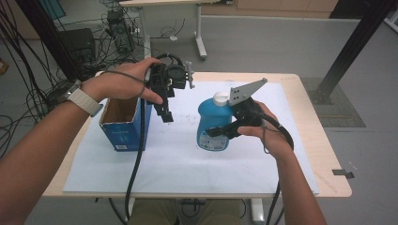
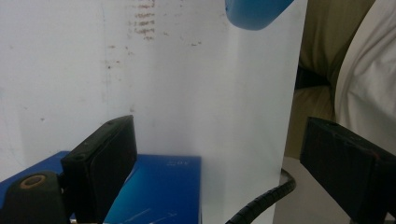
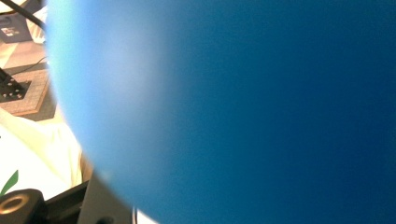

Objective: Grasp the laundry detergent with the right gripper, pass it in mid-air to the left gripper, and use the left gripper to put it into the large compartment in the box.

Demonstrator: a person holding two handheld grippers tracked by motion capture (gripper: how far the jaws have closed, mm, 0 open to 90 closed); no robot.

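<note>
The bottle (image 1: 215, 124) is bright blue with a white cap (image 1: 220, 98) and a pale label low on its front. At nine o'clock from it, the box (image 1: 123, 132) is deep blue outside, bare brown cardboard inside, with small white print. Both grippers, left (image 1: 165, 112) and right (image 1: 220, 131), are black. The sheet (image 1: 178, 164) is white with faint brown specks; the table (image 1: 324, 159) is light wood. A watch strap (image 1: 85, 101) at nine o'clock is pale grey.
</note>
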